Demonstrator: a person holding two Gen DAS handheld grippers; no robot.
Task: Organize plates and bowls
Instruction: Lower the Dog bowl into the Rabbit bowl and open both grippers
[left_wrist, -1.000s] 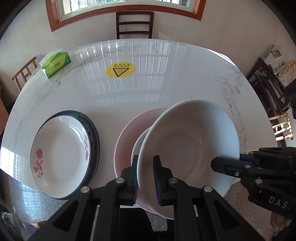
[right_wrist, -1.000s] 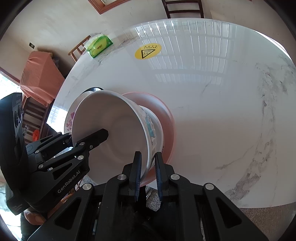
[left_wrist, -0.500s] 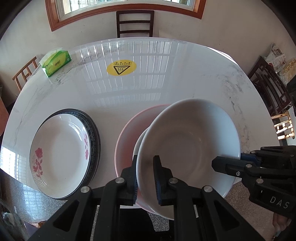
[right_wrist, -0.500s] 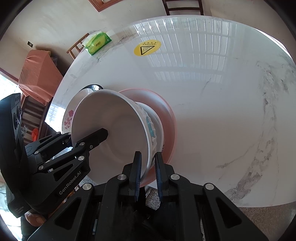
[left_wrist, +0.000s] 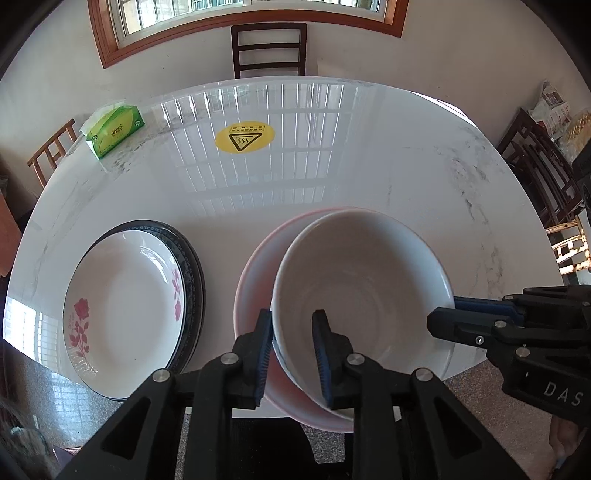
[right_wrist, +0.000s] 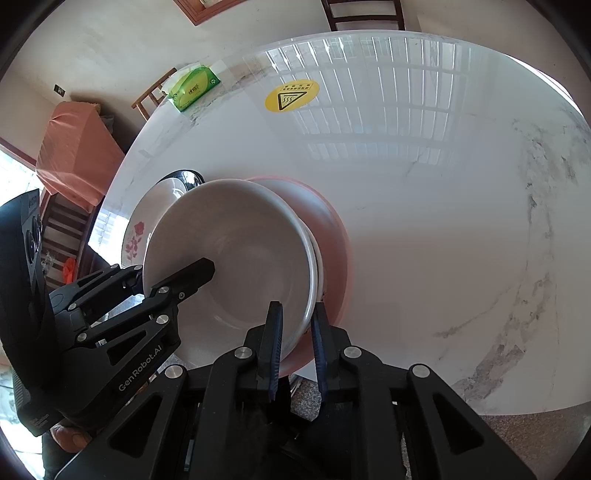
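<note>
Fingers astride white bowl rim.

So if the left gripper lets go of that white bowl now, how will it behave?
The white bowl looks glazed and glossy, so probably slippery at the rim. It looks nested in the pink bowl, so it should settle rather than tip or roll. The left gripper jaws are opening around its rim while the right gripper pinches the opposite rim; being likely ceramic, it could chip if dropped.

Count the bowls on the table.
3, all nested in one stack: top white bowl; second white bowl just beneath it; pink bowl at the bottom. Others may be hidden inside.
</note>
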